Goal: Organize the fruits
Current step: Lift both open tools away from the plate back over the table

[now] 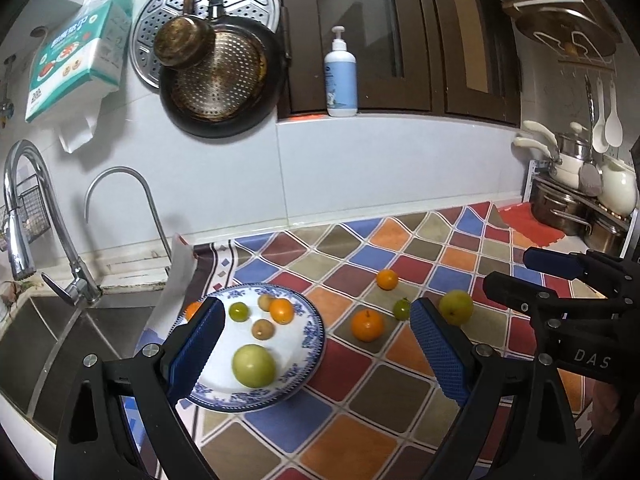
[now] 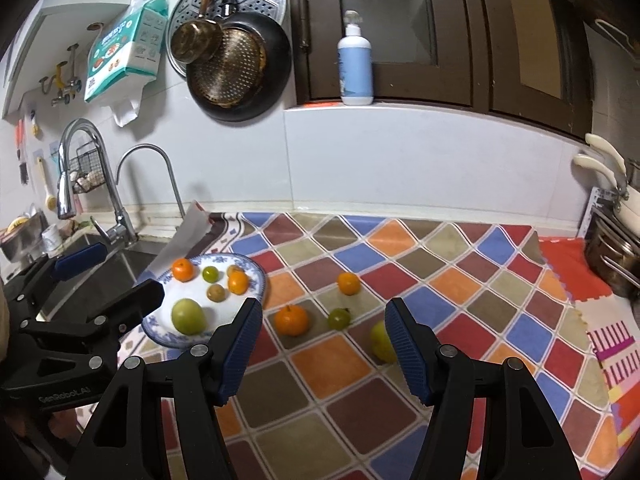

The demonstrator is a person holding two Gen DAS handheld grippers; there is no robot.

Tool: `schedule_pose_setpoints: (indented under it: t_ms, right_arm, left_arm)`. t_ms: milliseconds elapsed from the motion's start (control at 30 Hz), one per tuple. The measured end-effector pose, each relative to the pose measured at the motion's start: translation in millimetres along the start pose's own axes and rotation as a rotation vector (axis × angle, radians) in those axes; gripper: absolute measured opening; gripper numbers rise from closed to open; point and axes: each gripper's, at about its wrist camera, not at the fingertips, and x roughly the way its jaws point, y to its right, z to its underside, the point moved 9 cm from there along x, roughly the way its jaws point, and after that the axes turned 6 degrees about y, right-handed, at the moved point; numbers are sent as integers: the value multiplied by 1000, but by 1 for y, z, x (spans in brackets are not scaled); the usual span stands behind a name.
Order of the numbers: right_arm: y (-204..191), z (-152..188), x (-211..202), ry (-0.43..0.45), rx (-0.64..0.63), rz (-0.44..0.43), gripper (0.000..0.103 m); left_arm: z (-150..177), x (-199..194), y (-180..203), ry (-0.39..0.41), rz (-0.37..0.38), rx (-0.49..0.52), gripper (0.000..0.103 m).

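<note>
Left gripper [image 1: 316, 344]: hovering with jaws wide apart, gripping nothing.
Right gripper [image 2: 324, 344]: likewise hanging open and empty.
Blue-and-white plate [image 1: 308, 320]: lying just beyond the left gripper's left finger, carrying a large green fruit [image 1: 254, 365], two small brown fruits, a small green one and two oranges.
Large orange [image 2: 291, 320] and small green fruit [image 2: 339, 318]: sitting on the checkered cloth [image 2: 400, 280] ahead between the right gripper's fingers.
Far orange [image 2: 348, 283]: resting farther ahead.
Yellow-green fruit [image 2: 380, 342]: lying just beside the right finger, partly hidden.
</note>
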Motion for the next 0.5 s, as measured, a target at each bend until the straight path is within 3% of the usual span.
schedule_pose_setpoints:
  t_ms: [500]
  right_arm:
    - [41, 29, 28, -95, 20, 2, 64]
  left_arm:
    - [25, 40, 30, -101, -1, 32, 95]
